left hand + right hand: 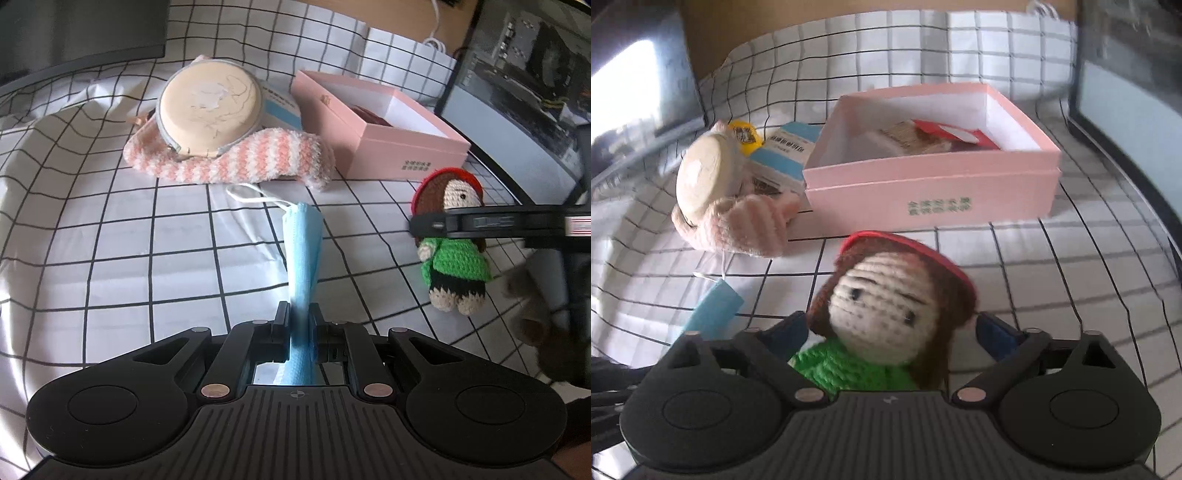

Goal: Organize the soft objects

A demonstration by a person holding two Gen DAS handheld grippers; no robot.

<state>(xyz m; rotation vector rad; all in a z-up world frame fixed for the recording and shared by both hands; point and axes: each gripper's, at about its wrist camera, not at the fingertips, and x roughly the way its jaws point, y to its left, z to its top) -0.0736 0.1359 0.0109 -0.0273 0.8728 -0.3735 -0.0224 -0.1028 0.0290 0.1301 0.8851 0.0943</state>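
Observation:
My left gripper (299, 314) is shut on a folded blue face mask (303, 254), whose white ear loop (251, 195) trails on the cloth; the mask also shows in the right wrist view (713, 310). A crochet doll (886, 306) with a red cap, brown hair and green top sits between the wide-apart fingers of my right gripper (890, 328), which is open around it. In the left wrist view the doll (454, 258) stands on the cloth with a right gripper finger (480, 223) across its neck. An open pink box (934, 166) stands behind.
A pink-and-white striped fuzzy sock (236, 158) and a round beige pouch (207, 107) lie left of the pink box (376, 125), with a blue-white small carton (786, 155) and a yellow item (746, 136). A checked cloth (110, 240) covers the table. Dark screens (517, 110) stand at right.

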